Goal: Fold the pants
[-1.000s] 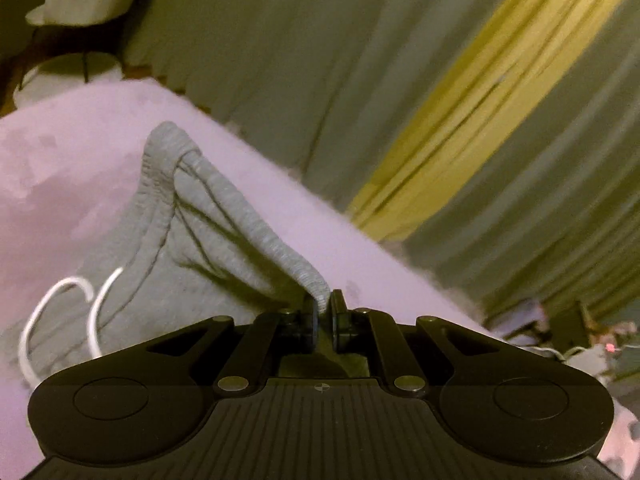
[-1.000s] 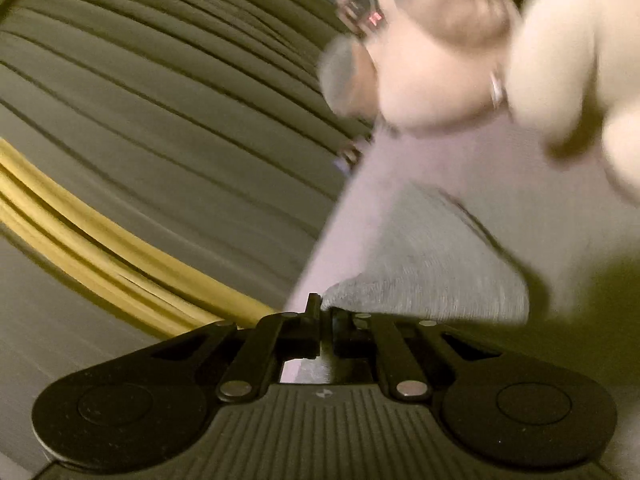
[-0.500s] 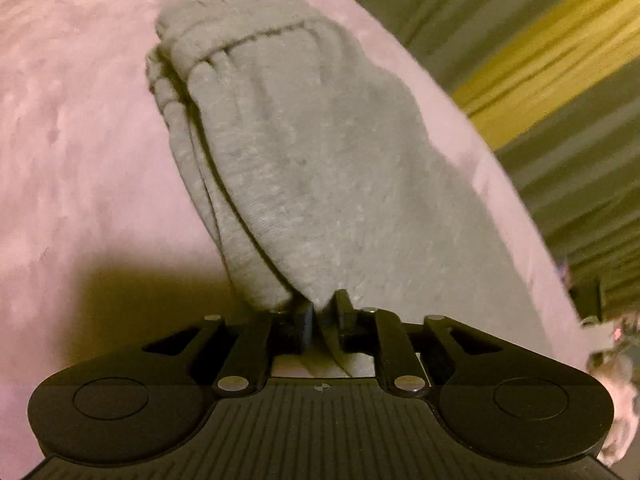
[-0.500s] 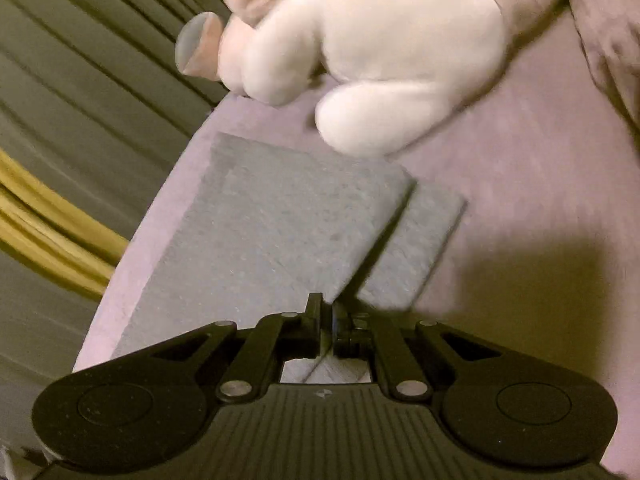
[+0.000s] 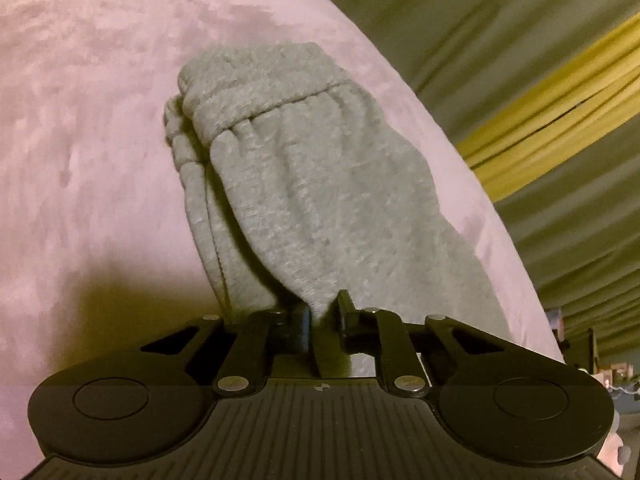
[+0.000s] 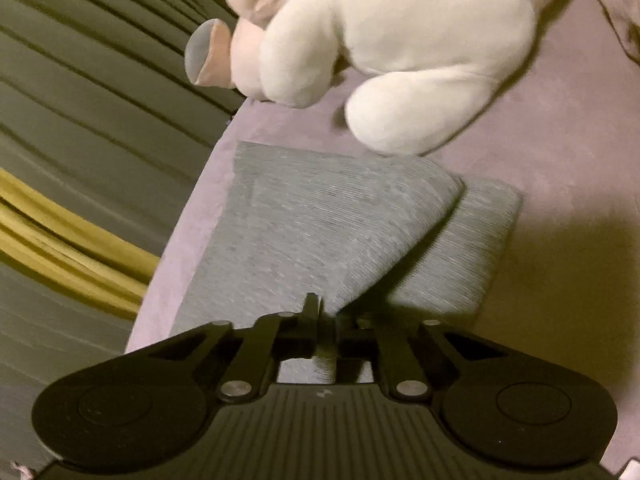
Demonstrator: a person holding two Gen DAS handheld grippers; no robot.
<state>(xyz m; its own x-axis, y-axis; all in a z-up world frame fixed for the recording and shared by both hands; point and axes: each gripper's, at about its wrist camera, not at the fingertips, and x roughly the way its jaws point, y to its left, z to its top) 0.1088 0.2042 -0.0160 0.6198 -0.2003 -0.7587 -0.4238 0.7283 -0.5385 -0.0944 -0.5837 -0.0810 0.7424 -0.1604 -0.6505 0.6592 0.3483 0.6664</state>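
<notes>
On the pink bed cover (image 5: 92,128): grey pants (image 5: 304,184) now laid down flat and doubled over, where a second ago waistband and white drawstring hung lifted before the curtain. Drawstring out of sight now. Since half a second ago, almost no shift in either view.

Left gripper (image 5: 323,320): fingers (image 5: 299,326) a narrow gap apart, a fold of grey cloth pinched between them; just been closing a little. Right gripper (image 6: 327,314): fingers (image 6: 310,318) nearly together, clamped on a fold of the same cloth.

Long axis of the pants runs away from the left gripper, gathered elastic band (image 5: 256,96) at the far end, close to the bed's edge. In the right wrist view, ribbed cuffs (image 6: 472,236) point away, one leg lying slantwise across the other.

Around: white and pink plush toy (image 6: 400,48) just beyond the cuffs, touching or nearly so; olive curtain (image 5: 500,40) with a yellow stripe (image 5: 560,96) past the edge.
</notes>
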